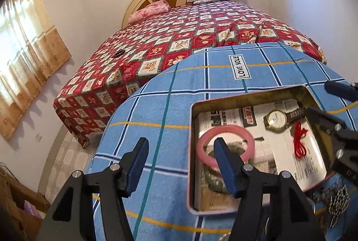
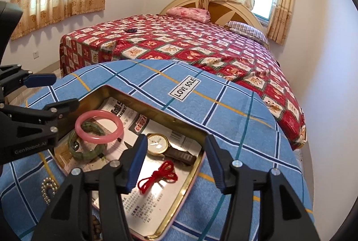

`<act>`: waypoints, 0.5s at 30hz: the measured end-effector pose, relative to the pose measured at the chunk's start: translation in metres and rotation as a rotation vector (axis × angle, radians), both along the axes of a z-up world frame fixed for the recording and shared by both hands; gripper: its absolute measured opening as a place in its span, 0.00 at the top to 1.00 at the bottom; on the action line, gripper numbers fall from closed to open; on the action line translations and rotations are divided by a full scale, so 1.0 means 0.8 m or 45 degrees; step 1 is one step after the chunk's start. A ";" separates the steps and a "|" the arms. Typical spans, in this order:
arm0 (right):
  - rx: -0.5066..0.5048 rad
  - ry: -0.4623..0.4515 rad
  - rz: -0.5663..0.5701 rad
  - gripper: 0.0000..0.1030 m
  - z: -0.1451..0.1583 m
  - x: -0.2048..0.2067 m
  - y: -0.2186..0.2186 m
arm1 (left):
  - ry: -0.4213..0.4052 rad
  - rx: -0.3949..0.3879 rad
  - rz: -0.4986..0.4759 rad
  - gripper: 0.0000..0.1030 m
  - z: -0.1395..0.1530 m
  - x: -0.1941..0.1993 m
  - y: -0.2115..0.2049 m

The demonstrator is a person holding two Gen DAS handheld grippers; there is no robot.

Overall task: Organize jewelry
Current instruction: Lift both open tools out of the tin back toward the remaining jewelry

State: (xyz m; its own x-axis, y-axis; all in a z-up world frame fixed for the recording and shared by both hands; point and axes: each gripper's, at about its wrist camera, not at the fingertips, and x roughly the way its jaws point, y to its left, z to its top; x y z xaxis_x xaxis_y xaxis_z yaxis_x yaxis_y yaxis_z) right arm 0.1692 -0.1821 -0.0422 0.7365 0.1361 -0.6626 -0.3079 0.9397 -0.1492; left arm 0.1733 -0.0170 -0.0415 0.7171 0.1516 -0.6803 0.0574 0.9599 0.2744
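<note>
An open tin box [image 1: 192, 129] [image 2: 197, 170] lined with printed paper sits on a blue plaid cloth. Inside lie a pink bangle [image 1: 246, 132] [image 2: 99, 126] resting on a green bangle [image 1: 211, 180] [image 2: 86, 153], a gold watch [image 1: 275, 119] [image 2: 157, 143] and a red cord [image 1: 298, 140] [image 2: 158, 176]. My left gripper [image 1: 181, 156] is open and empty over the box's left rim. My right gripper [image 2: 175, 152] is open and empty above the watch and cord.
A pearl string [image 2: 48, 188] lies on the blue cloth [image 2: 235, 106] left of the box, and a dark chain [image 1: 337, 203] by its near right corner. Behind is a bed with a red patterned cover [image 2: 179, 44] and a small dark bracelet [image 2: 132, 30] on it.
</note>
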 end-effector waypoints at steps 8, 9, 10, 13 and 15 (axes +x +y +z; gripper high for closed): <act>0.000 0.019 -0.016 0.43 0.000 -0.025 -0.017 | 0.022 -0.012 0.022 0.41 -0.008 -0.054 0.015; -0.002 0.021 -0.016 0.43 0.000 -0.032 -0.021 | 0.023 -0.010 0.016 0.41 -0.009 -0.064 0.016; -0.003 0.020 -0.018 0.43 0.001 -0.037 -0.023 | 0.025 -0.007 0.016 0.41 -0.012 -0.073 0.016; -0.008 0.027 -0.037 0.41 -0.002 -0.059 -0.038 | 0.057 -0.012 0.009 0.41 -0.025 -0.098 0.018; -0.004 0.049 -0.048 0.41 -0.006 -0.076 -0.050 | 0.072 -0.010 0.013 0.41 -0.034 -0.112 0.019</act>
